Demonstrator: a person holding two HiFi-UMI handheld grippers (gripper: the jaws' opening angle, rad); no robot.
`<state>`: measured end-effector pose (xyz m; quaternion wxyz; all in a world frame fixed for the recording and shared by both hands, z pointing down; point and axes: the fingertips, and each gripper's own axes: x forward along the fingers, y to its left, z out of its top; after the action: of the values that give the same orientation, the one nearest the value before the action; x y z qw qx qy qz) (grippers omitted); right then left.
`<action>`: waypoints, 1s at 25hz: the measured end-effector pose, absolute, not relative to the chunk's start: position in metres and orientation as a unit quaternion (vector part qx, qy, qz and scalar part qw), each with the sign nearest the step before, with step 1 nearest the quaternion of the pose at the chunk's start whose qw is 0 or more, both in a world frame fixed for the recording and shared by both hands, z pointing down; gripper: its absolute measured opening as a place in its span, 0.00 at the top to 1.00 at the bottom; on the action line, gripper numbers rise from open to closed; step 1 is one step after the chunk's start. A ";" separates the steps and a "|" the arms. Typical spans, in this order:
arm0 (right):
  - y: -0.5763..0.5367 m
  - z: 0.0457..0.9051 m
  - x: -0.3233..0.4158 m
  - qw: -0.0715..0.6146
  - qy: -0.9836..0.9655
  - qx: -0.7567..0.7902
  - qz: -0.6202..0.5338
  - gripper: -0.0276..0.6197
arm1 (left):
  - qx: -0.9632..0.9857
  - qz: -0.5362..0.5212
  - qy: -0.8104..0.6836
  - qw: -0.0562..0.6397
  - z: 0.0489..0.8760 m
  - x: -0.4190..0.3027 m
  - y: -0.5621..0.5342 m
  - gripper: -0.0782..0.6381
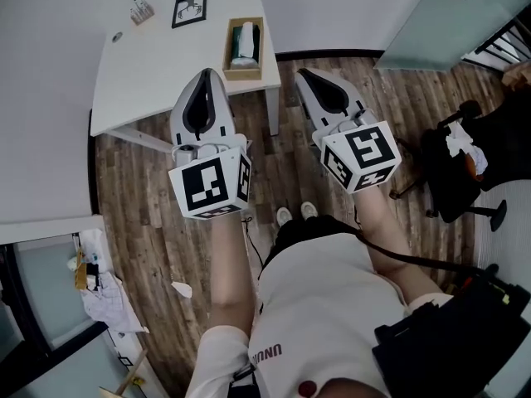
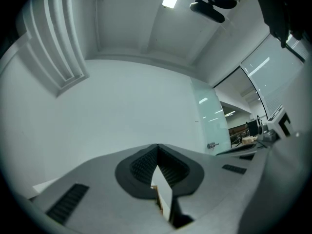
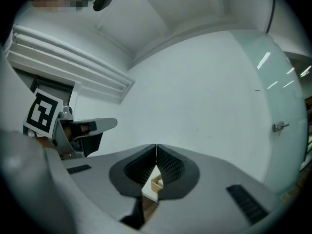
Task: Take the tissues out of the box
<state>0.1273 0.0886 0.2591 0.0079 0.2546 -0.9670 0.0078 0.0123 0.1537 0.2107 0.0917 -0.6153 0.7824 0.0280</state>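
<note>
An open wooden box (image 1: 243, 48) stands near the right edge of the white table (image 1: 149, 73), with a white tissue pack (image 1: 244, 43) lying inside it. Both grippers are held in the air on the near side of the table, pointing toward it. My left gripper (image 1: 207, 73) is just left of the box, shut and holding nothing. My right gripper (image 1: 301, 73) is to the right of the table, over the wooden floor, also shut and holding nothing. In the left gripper view the jaws (image 2: 157, 146) meet at the tip, and a corner of the box (image 2: 157, 199) shows below them. The right gripper view shows its jaws (image 3: 156, 146) closed, with the box (image 3: 157, 183) showing under them.
A framed black-and-white card (image 1: 189, 9), a small packet (image 1: 142, 10) and a small round thing (image 1: 117, 36) lie on the table. A black office chair (image 1: 465, 164) stands at the right. Clutter (image 1: 99, 293) and a paper scrap (image 1: 181, 288) lie on the floor at the lower left.
</note>
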 end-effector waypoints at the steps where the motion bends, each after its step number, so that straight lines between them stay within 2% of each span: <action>1: 0.088 0.258 0.127 0.006 -0.966 0.260 0.006 0.93 | -0.618 0.028 0.781 0.093 0.211 0.011 0.155 0.87; 25: 0.045 0.263 0.104 -0.015 -0.957 0.289 0.021 0.93 | -0.618 0.028 0.780 0.096 0.211 -0.037 0.123 0.87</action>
<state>0.1037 0.0454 0.2628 -0.0153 0.2891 -0.9569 0.0213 -0.0368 0.1233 0.2111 0.0958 -0.6179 0.7799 0.0277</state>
